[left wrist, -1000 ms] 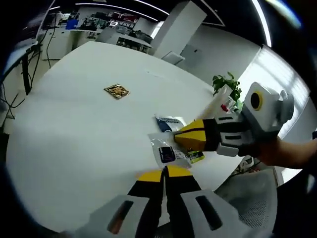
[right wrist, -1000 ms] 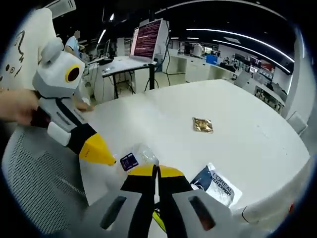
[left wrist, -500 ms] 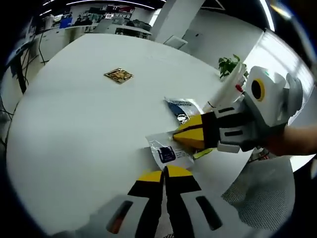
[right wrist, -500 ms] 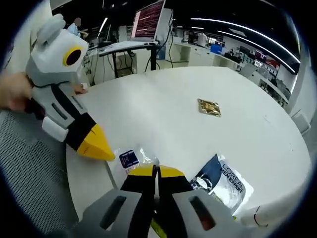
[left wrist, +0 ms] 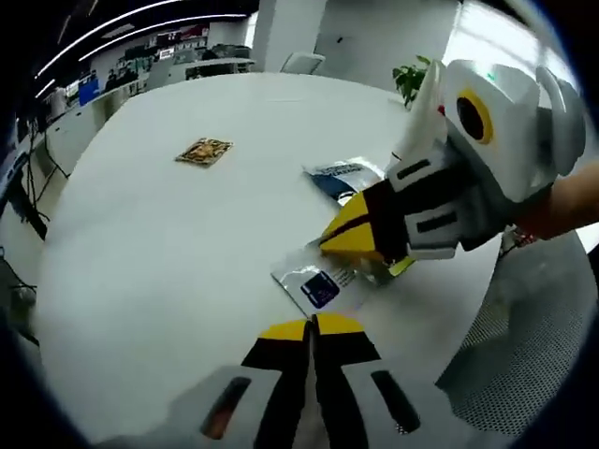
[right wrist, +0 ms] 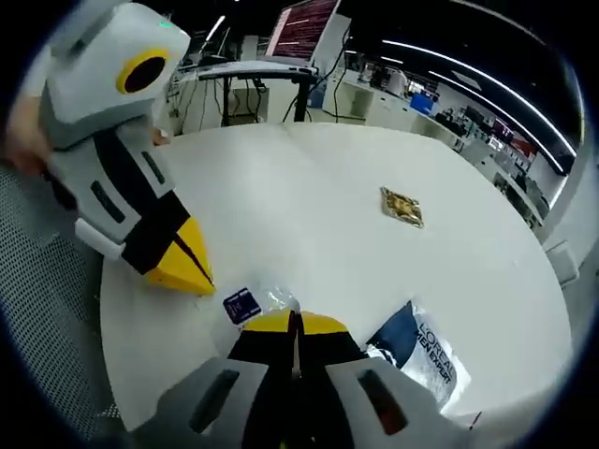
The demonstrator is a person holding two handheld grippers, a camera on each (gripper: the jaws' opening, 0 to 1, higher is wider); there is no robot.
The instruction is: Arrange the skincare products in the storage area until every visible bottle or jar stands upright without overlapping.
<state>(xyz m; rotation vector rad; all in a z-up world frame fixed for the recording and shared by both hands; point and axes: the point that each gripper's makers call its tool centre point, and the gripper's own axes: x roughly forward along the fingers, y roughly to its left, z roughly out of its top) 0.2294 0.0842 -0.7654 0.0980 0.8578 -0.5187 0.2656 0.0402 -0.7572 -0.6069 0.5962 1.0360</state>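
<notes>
both grippers closer, sachet (left wrist: 318, 282) nr table edge (left wrist: 449, 327)

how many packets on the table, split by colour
gold sachet: 1
dark blue and white sachet: 1
clear packet with blue label: 1
total: 3

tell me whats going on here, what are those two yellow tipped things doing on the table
A person holds a gripper in each hand over a round white table. The right gripper has its shut tips down on a clear sachet with a dark blue label; whether it pinches the sachet I cannot tell. The left gripper, also shut, sits just beside it. A blue and white L'Oreal sachet and a small gold packet lie flat nearby.
</notes>
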